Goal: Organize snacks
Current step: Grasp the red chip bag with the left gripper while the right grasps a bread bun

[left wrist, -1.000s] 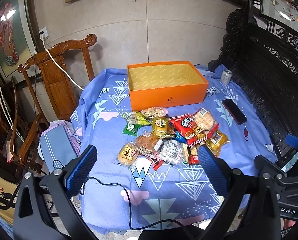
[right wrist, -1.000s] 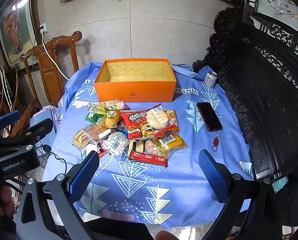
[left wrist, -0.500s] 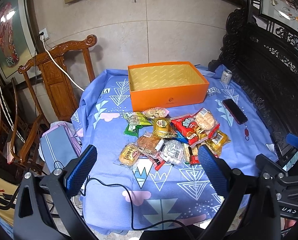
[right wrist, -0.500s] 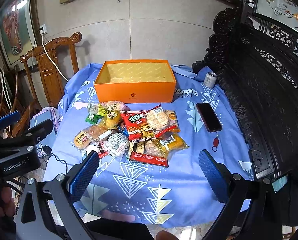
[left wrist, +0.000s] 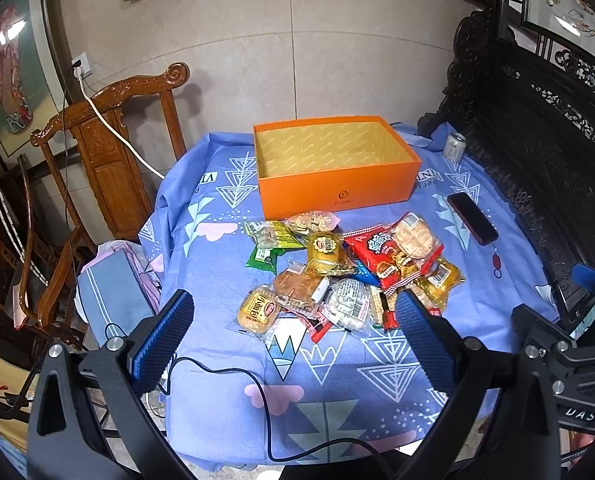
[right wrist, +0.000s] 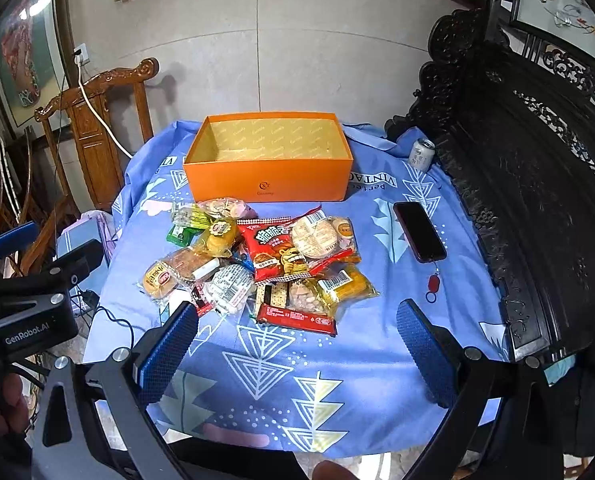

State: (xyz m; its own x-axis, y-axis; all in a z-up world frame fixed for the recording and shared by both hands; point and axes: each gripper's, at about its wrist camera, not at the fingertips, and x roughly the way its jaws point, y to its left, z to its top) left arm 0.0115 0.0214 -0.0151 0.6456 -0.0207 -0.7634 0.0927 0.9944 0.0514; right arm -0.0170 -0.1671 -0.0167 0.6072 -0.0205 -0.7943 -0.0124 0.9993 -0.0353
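Note:
A pile of wrapped snacks (left wrist: pixel 345 276) lies mid-table on the blue cloth, also in the right wrist view (right wrist: pixel 265 268). It includes a red bag (right wrist: pixel 275 250), a round yellow cake (left wrist: pixel 255 312) and a red bar (right wrist: pixel 295 318). An open empty orange box (left wrist: pixel 333 168) stands behind the pile, also seen from the right wrist (right wrist: pixel 269 160). My left gripper (left wrist: pixel 293 340) is open and empty, above the near table edge. My right gripper (right wrist: pixel 297 350) is open and empty, just short of the pile.
A black phone (right wrist: pixel 419 232) with a red tag lies right of the pile. A drink can (right wrist: pixel 421 154) stands at the back right. A wooden chair (left wrist: pixel 109 152) is to the left, a dark carved bench (right wrist: pixel 537 184) to the right. A black cable (left wrist: pixel 257 392) crosses the near cloth.
Both views have edged slightly closer to the table; the snacks and box have not moved. Both grippers stay open.

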